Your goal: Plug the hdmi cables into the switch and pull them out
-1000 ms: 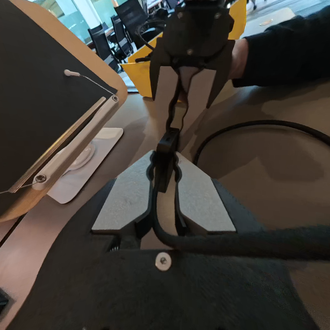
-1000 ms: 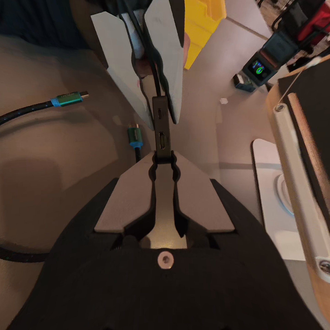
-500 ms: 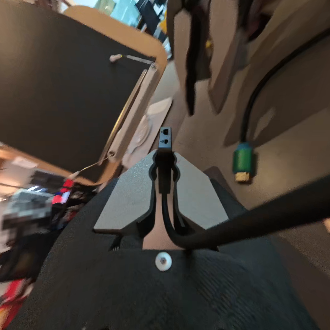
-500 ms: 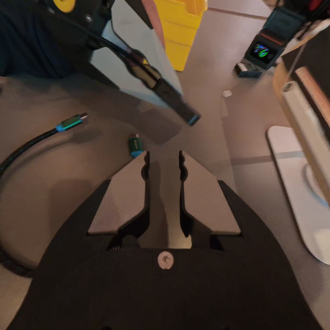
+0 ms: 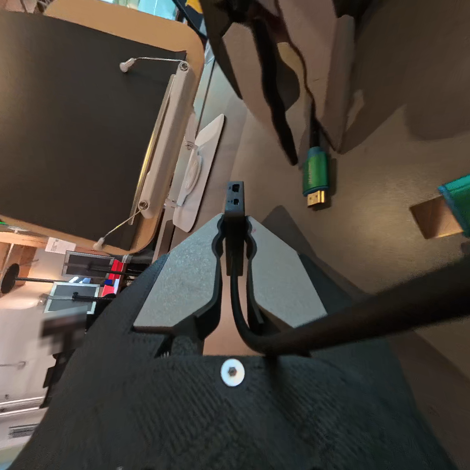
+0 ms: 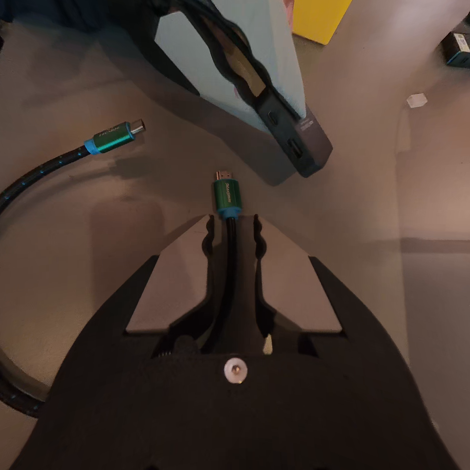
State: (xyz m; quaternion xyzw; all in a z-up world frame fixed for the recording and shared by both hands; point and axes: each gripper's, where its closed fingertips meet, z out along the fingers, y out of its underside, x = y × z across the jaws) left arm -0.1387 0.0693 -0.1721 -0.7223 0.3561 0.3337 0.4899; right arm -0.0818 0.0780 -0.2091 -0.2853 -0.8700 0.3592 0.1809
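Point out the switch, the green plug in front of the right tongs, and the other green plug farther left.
switch [image 6: 300, 142], right wrist view, on its dark side with the ports.
green plug [image 6: 226, 195], right wrist view, on its green shell.
other green plug [image 6: 113, 137], right wrist view, on its green shell.

Printed lettering appears on both green HDMI plug shells [image 6: 226, 195] [image 6: 113, 137] and as small print on the switch [image 6: 306, 125]; wording omitted.

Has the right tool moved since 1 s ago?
Yes. The right tool left the switch and shifted left: the green plug, earlier left of its tips, now lies straight ahead.
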